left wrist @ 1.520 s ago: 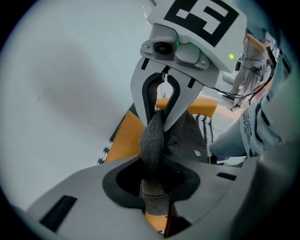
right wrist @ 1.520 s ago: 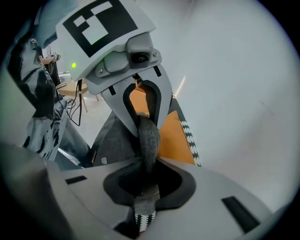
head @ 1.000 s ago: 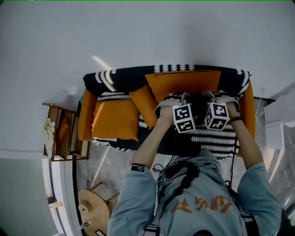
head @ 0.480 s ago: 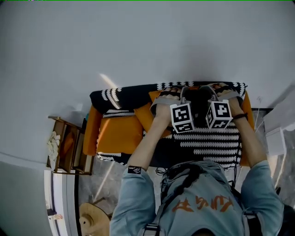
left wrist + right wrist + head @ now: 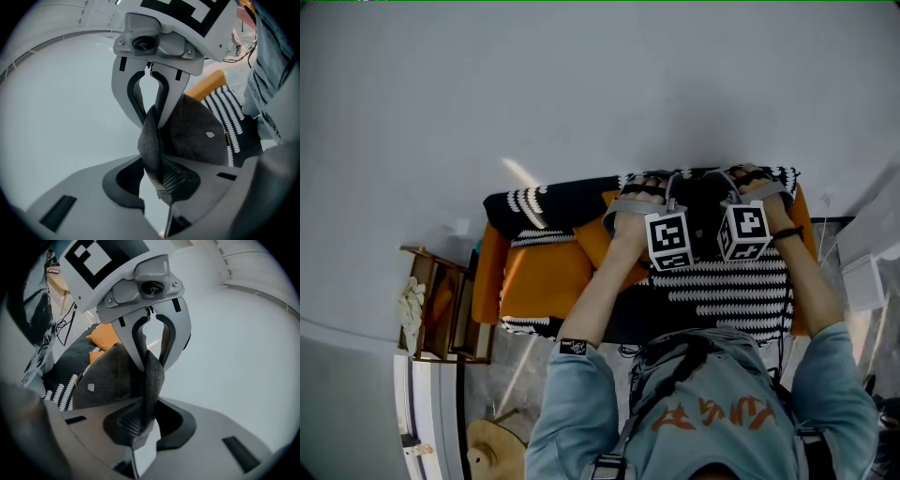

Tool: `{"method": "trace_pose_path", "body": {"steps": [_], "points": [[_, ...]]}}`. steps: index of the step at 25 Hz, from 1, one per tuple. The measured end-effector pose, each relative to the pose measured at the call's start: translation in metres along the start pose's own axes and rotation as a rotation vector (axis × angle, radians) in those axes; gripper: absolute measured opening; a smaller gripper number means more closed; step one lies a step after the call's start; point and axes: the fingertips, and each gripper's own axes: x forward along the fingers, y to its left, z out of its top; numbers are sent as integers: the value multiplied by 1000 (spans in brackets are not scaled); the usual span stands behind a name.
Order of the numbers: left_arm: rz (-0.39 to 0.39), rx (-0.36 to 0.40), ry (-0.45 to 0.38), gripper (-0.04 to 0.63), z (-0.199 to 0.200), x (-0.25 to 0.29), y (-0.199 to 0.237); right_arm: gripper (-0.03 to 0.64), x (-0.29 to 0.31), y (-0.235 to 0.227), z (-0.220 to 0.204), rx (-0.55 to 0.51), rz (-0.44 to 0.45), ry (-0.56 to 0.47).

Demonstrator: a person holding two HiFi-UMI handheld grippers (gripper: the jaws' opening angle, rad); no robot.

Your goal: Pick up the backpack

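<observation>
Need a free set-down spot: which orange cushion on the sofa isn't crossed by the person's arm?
The large flat orange seat cushion at the left, fully exposed. The smaller tilted orange pillow beside it lies partly under the person's left forearm.

Below the left claw (image 5: 151,119), the strap (image 5: 150,150) it pinches runs out of sight behind the claw's own body. The strap under the right claw (image 5: 151,361) does the same. In the head view both claws' jaws are covered from above, and the backpack (image 5: 705,204) between them shows only as a dark sliver. Items on the wooden stand (image 5: 441,305), far left of the claws, are too small to tell.
</observation>
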Motion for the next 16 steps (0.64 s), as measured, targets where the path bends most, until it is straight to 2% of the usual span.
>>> {"method": "trace_pose_path", "body": {"steps": [16], "points": [[-69,-6,-6,93,-6,14,-27,64,16,27,-3,3,55,11]]}}
